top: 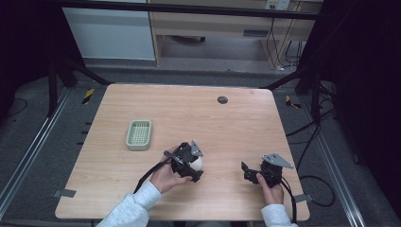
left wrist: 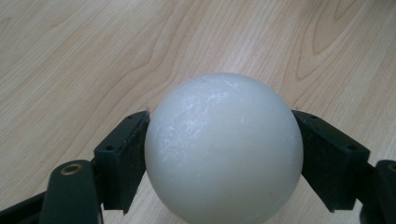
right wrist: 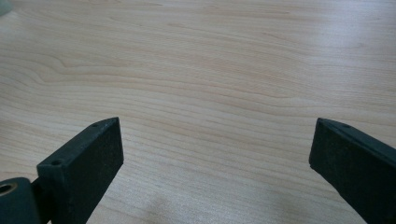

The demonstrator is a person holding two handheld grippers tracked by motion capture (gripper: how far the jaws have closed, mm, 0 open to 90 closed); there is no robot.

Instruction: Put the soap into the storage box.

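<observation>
A white ball (left wrist: 223, 147) sits between the two black jaws of my left gripper (top: 195, 166), and both pads press on its sides, so the gripper is shut on it. In the high view the white ball (top: 198, 162) shows at the gripper's tip, just above the wooden table (top: 222, 127) near its front middle. My right gripper (top: 247, 172) rests low over the table at the front right, held by a hand. In its own view my right gripper (right wrist: 215, 158) stands open, with bare wood between its jaws.
A pale green slotted basket (top: 139, 135) lies on the left half of the table. A small dark round cap (top: 222, 100) is set into the table near the far edge. Cables trail from both grippers toward the front edge.
</observation>
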